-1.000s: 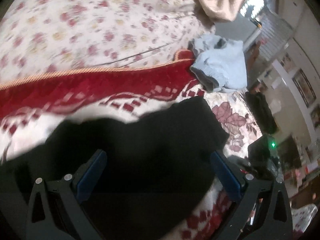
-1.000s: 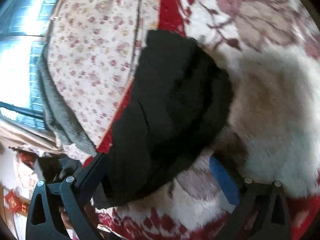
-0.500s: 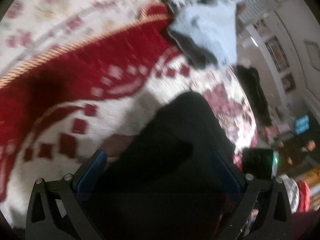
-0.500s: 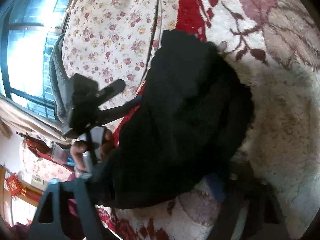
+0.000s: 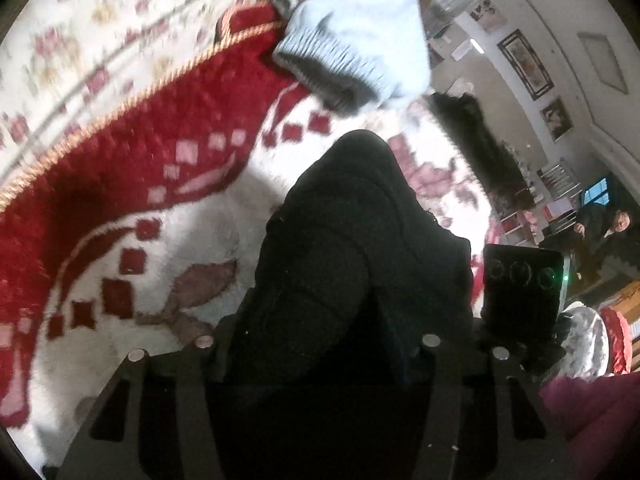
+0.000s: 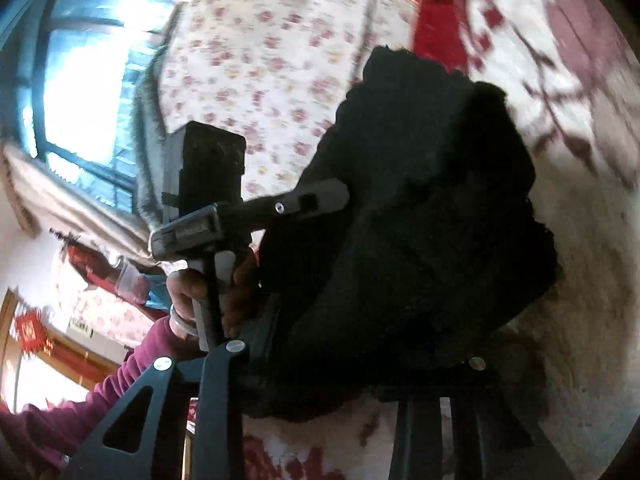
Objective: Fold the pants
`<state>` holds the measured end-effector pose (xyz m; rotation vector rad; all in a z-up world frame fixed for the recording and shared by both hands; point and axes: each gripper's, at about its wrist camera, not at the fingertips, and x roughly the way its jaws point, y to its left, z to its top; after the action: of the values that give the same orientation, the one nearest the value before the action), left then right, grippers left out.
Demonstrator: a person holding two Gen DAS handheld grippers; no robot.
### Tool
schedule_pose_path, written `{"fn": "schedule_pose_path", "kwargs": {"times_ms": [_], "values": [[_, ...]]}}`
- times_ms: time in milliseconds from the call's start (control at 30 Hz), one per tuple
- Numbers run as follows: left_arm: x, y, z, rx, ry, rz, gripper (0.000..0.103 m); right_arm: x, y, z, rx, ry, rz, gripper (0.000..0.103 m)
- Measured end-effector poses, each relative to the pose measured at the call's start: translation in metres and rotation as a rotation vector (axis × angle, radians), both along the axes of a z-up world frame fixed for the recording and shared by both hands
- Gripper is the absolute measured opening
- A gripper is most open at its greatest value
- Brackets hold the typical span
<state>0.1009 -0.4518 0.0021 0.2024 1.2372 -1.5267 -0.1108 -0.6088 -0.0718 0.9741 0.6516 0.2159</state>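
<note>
Under both your tools lies the plush red-and-white patterned blanket [image 5: 120, 208], and its gold corded edge [image 5: 132, 96] runs diagonally across the upper left of the left wrist view. Past that cord lies the cream sheet with small pink flowers [image 6: 256, 40], which reaches as far as the window in the right wrist view. White pile lies bare to the left of the bundle in the left view and to its right in the right view, so that is where you have room to move.

The black fleecy pants [image 5: 360, 248] sit bunched in a thick heap on the white part of the blanket, well inside the corded edge. A pale blue knitted garment with a grey ribbed hem [image 5: 360, 44] lies beyond them, apart from the pants, near the blanket's red corner.

Your left gripper [image 5: 316, 356] has just been narrowing its jaws, and black cloth fills the space between them, pressed on both sides. Your right gripper [image 6: 356, 364] has also just been closing, and it pinches the near edge of the same heap. In the right view your hand [image 6: 200, 296] in a maroon sleeve [image 6: 100, 392] holds the left tool at the heap's left edge.
</note>
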Motion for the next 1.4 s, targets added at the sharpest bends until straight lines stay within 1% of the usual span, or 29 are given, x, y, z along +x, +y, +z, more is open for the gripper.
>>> {"fn": "schedule_pose_path", "kwargs": {"times_ms": [100,167,267,333,400,467,567,600,667,700,767,800,833,867,933,967,1000,1033,1067,1133,1200,1233,1267,1333,1400], "values": [[0.004,0.018,0.030,-0.029,-0.029,0.012,0.055,0.007,0.013,0.031,-0.064,-0.044,0.028,0.038],[0.007,0.038,0.052,-0.048,-0.045,0.024,0.055,0.012,0.026,0.052,-0.112,-0.072,0.059,0.038],[0.015,0.078,0.081,-0.075,-0.054,0.060,0.055,0.022,0.053,0.083,-0.174,-0.114,0.115,0.038],[0.021,0.113,0.097,-0.085,-0.060,0.100,0.055,0.029,0.076,0.101,-0.208,-0.140,0.157,0.038],[0.025,0.145,0.106,-0.096,-0.060,0.137,0.056,0.038,0.104,0.117,-0.253,-0.161,0.201,0.038],[0.029,0.188,0.111,-0.116,-0.049,0.183,0.057,0.046,0.134,0.129,-0.299,-0.174,0.250,0.038],[0.034,0.243,0.108,-0.127,-0.050,0.261,0.061,0.059,0.184,0.138,-0.387,-0.171,0.330,0.039],[0.035,0.264,0.103,-0.126,-0.050,0.297,0.063,0.064,0.204,0.139,-0.433,-0.168,0.360,0.040],[0.038,0.300,0.091,-0.118,-0.057,0.363,0.068,0.073,0.245,0.136,-0.530,-0.153,0.414,0.040],[0.040,0.323,0.083,-0.111,-0.065,0.411,0.068,0.078,0.258,0.133,-0.554,-0.147,0.429,0.040],[0.046,0.356,0.073,-0.102,-0.058,0.493,0.068,0.089,0.292,0.126,-0.624,-0.138,0.454,0.040],[0.052,0.383,0.067,-0.096,-0.047,0.574,0.069,0.094,0.308,0.122,-0.663,-0.136,0.459,0.041],[0.057,0.404,0.063,-0.094,-0.043,0.642,0.074,0.099,0.323,0.119,-0.689,-0.134,0.463,0.042],[0.062,0.420,0.060,-0.094,-0.042,0.695,0.080,0.102,0.337,0.115,-0.713,-0.138,0.471,0.046],[0.070,0.468,0.055,-0.100,-0.037,0.850,0.085,0.107,0.368,0.109,-0.790,-0.157,0.467,0.051],[0.072,0.483,0.054,-0.111,-0.021,0.888,0.085,0.109,0.381,0.104,-0.810,-0.156,0.454,0.058],[0.072,0.507,0.051,-0.130,0.004,0.940,0.085,0.113,0.396,0.097,-0.810,-0.153,0.455,0.067],[0.071,0.521,0.050,-0.127,0.008,0.974,0.085,0.115,0.408,0.089,-0.806,-0.147,0.472,0.072],[0.068,0.533,0.049,-0.109,-0.004,1.002,0.085,0.120,0.430,0.077,-0.819,-0.128,0.510,0.080],[0.058,0.556,0.045,-0.091,-0.034,1.042,0.086,0.125,0.456,0.059,-0.817,-0.109,0.583,0.082],[0.049,0.577,0.039,-0.075,-0.035,1.075,0.086,0.129,0.476,0.038,-0.753,-0.066,0.658,0.082],[0.042,0.588,0.037,-0.057,-0.045,1.098,0.086,0.127,0.479,0.035,-0.749,-0.068,0.663,0.082],[0.035,0.593,0.037,-0.052,-0.054,1.105,0.086,0.124,0.479,0.037,-0.759,-0.088,0.662,0.083],[0.020,0.602,0.042,-0.056,-0.086,1.097,0.086,0.117,0.472,0.046,-0.724,-0.130,0.688,0.083],[0.007,0.597,0.049,-0.066,-0.119,1.081,0.088,0.111,0.455,0.056,-0.688,-0.126,0.664,0.083]]}}
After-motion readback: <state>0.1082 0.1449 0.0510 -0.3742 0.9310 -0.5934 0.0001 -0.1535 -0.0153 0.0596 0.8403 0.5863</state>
